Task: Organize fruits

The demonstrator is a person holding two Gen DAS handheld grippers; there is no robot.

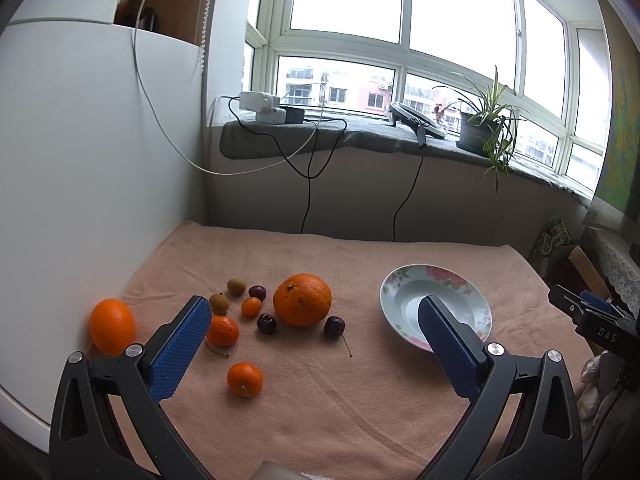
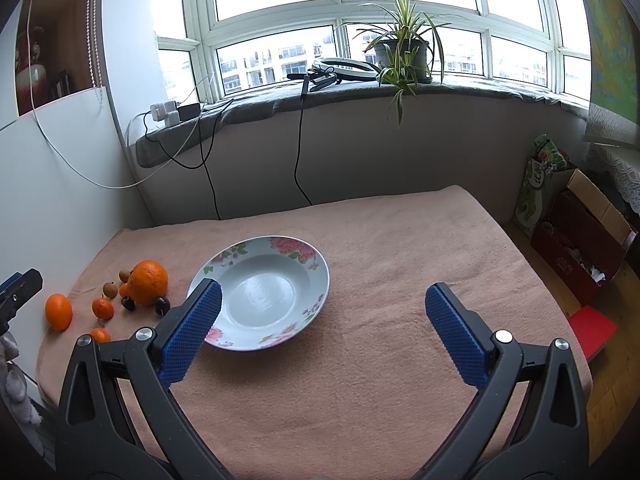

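On the pink towel (image 1: pixel 360 392) lies a loose group of fruit: a large orange (image 1: pixel 302 300), a second orange (image 1: pixel 112 325) at the far left, three small mandarins (image 1: pixel 245 378), dark cherries (image 1: pixel 266 323) and brownish longans (image 1: pixel 219 303). To their right stands an empty floral plate (image 1: pixel 404 280) (image 2: pixel 280 256). My left gripper (image 1: pixel 314 308) hangs open above the fruit, holding nothing. In the right wrist view my right gripper (image 2: pixel 323 292) is open and empty beside the plate, with the large orange (image 2: pixel 148 282) at the left.
A white panel (image 1: pixel 80 160) walls the towel's left edge. Behind it runs a grey sill (image 1: pixel 360 136) with cables, a charger, a ring light and a potted plant (image 2: pixel 404 52). Cardboard boxes (image 2: pixel 580 248) and a red item (image 2: pixel 592 328) sit on the floor to the right.
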